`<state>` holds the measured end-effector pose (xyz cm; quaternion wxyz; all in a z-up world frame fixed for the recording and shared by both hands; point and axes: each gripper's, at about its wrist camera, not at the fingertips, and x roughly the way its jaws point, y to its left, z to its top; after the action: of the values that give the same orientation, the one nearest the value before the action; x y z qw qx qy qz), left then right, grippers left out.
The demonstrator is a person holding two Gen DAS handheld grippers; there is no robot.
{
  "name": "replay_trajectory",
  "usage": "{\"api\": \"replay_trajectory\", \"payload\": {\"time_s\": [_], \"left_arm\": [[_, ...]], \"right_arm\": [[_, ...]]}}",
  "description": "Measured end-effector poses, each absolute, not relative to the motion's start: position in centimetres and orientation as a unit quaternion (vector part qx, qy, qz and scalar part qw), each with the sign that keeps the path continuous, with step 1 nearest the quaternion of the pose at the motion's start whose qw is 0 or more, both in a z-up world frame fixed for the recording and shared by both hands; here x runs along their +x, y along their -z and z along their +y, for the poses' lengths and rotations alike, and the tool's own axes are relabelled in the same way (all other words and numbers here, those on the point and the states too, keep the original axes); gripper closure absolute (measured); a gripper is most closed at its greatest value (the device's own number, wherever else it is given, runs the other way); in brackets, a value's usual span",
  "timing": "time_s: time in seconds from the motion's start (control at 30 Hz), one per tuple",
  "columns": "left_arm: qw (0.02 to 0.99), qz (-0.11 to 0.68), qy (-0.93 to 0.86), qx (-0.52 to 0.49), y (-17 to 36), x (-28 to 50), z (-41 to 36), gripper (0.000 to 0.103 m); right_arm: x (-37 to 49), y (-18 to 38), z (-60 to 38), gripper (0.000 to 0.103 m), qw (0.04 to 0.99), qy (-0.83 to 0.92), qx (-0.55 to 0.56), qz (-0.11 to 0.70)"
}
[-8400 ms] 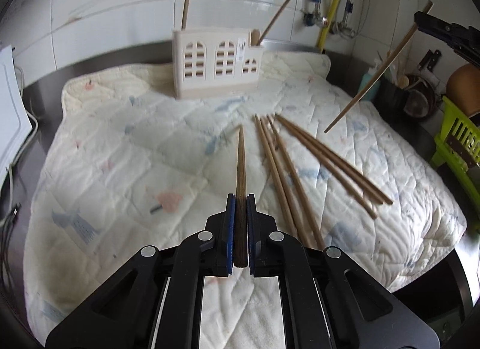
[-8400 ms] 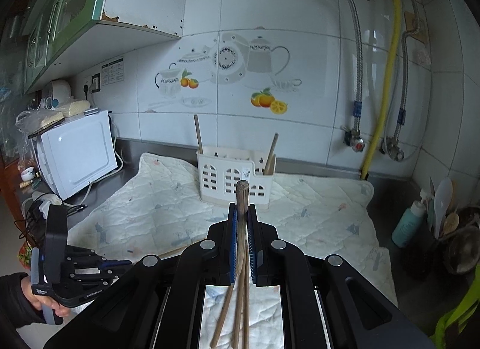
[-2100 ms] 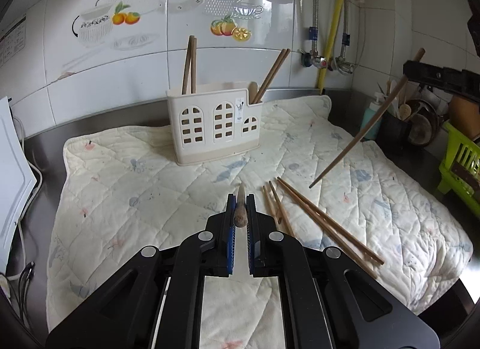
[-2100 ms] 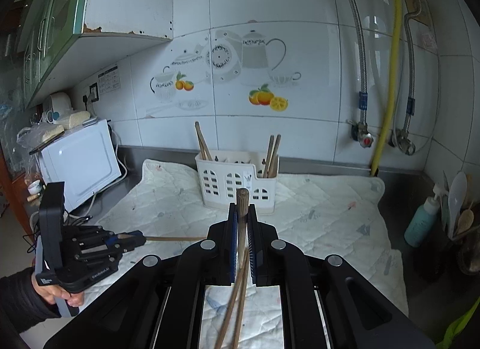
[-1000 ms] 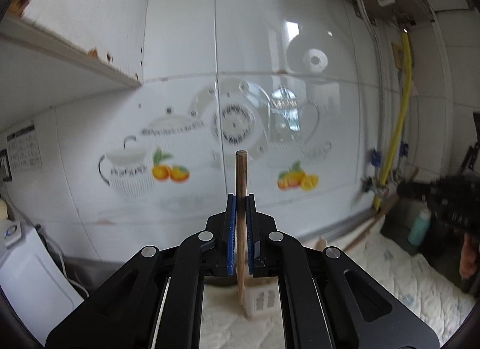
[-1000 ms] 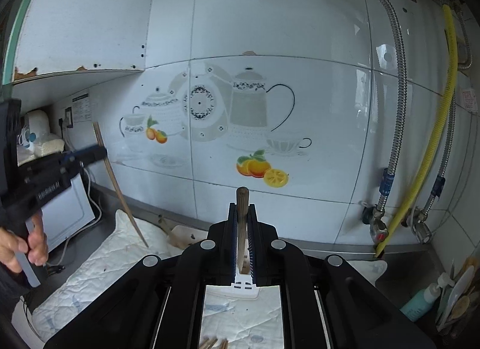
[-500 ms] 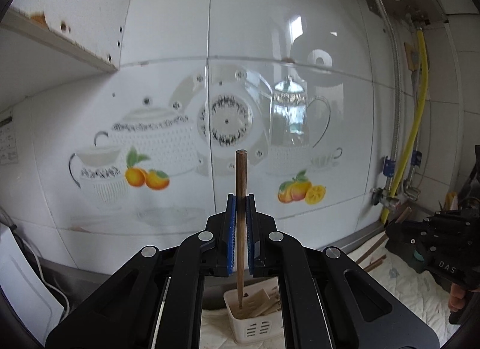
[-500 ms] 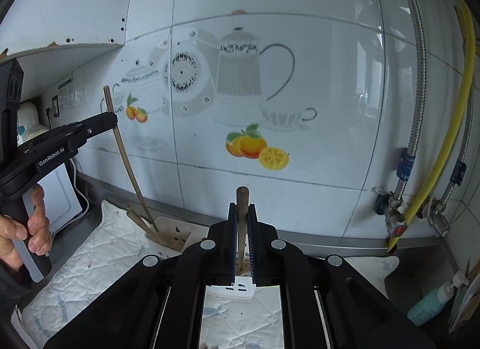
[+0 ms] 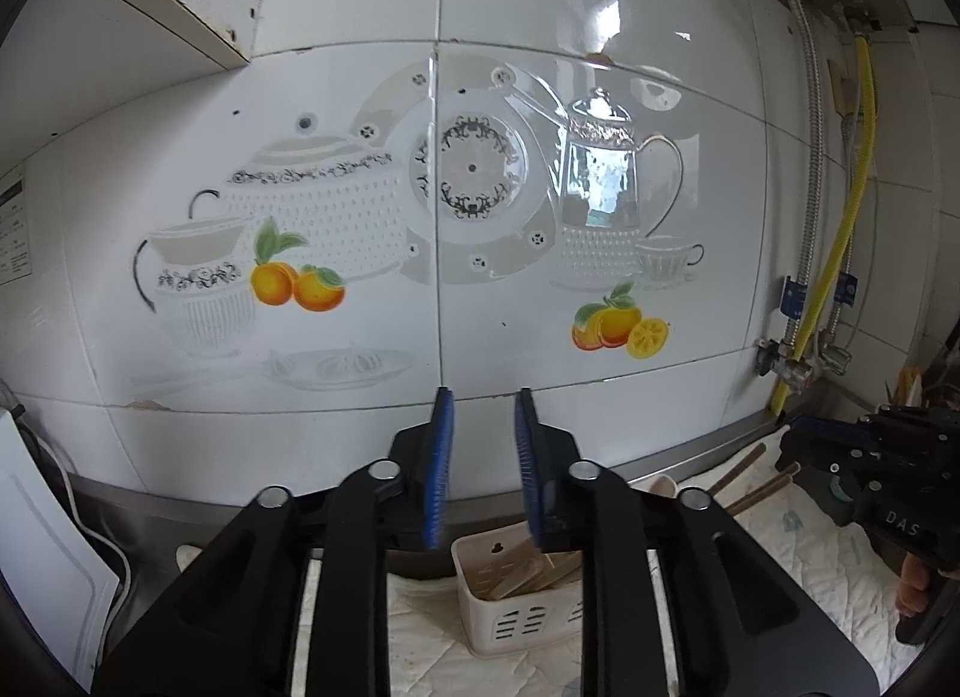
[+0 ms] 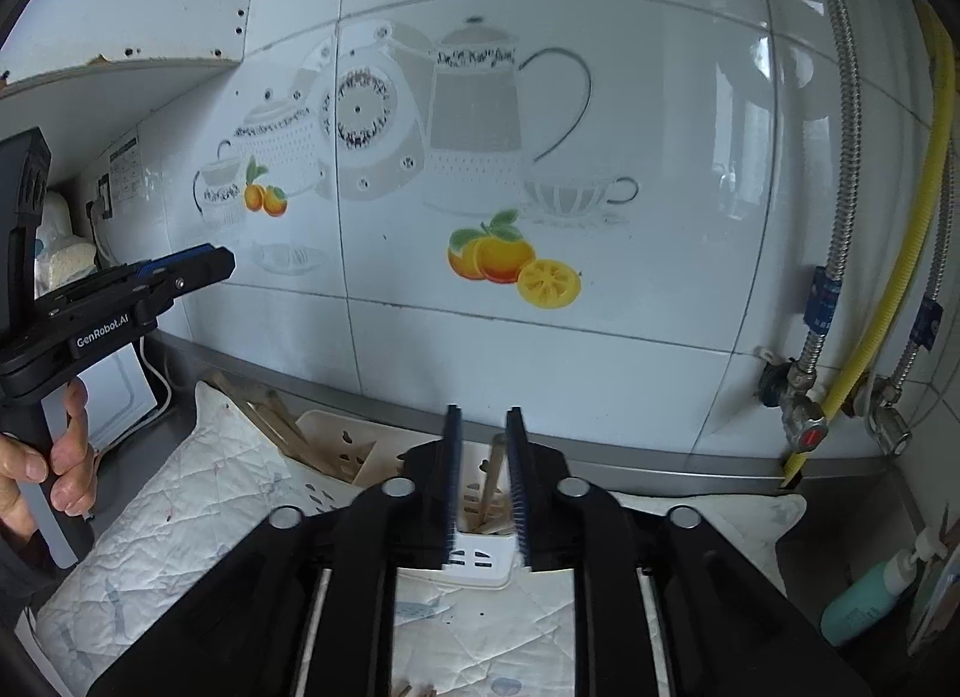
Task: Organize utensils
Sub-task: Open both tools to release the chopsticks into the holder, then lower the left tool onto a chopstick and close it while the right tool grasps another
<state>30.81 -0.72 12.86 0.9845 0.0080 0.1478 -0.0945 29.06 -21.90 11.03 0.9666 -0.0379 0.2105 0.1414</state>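
My left gripper (image 9: 480, 397) is open and empty above the left end of the white utensil holder (image 9: 510, 619), where several wooden chopsticks (image 9: 528, 568) lie inside. My right gripper (image 10: 485, 414) is open and empty above the holder's right end (image 10: 480, 559); a wooden chopstick (image 10: 493, 475) stands in it between my jaws. More chopsticks (image 10: 270, 415) lean out of the holder's left end. The left gripper also shows in the right wrist view (image 10: 198, 268), and the right one in the left wrist view (image 9: 798, 433).
The holder stands on a quilted white cloth (image 10: 198, 493) against a tiled wall with teapot pictures (image 9: 468, 187). A white microwave (image 9: 36, 547) is at the left. Pipes and a yellow hose (image 10: 900, 253) run down at the right, beside a teal bottle (image 10: 864, 601).
Both grippers have opened and let go of their chopsticks, which have dropped into the holder. Both have moved a little closer to the wall.
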Motion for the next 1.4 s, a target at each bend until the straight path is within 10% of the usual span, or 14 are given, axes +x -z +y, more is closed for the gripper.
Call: {"api": "replay_trajectory", "payload": {"time_s": [0.33,1.4], "left_arm": [[0.984,0.146,0.097,-0.017,-12.7,22.9,1.6,0.048],[0.907,0.372,0.190,-0.053,10.1,7.0,-3.1,0.048]], "right_arm": [[19.3,-10.7,-23.0,0.081,0.970,-0.155,-0.039,0.186],[4.9,11.2,-24.2,0.085,0.931,-0.126,0.024,0.342]]}}
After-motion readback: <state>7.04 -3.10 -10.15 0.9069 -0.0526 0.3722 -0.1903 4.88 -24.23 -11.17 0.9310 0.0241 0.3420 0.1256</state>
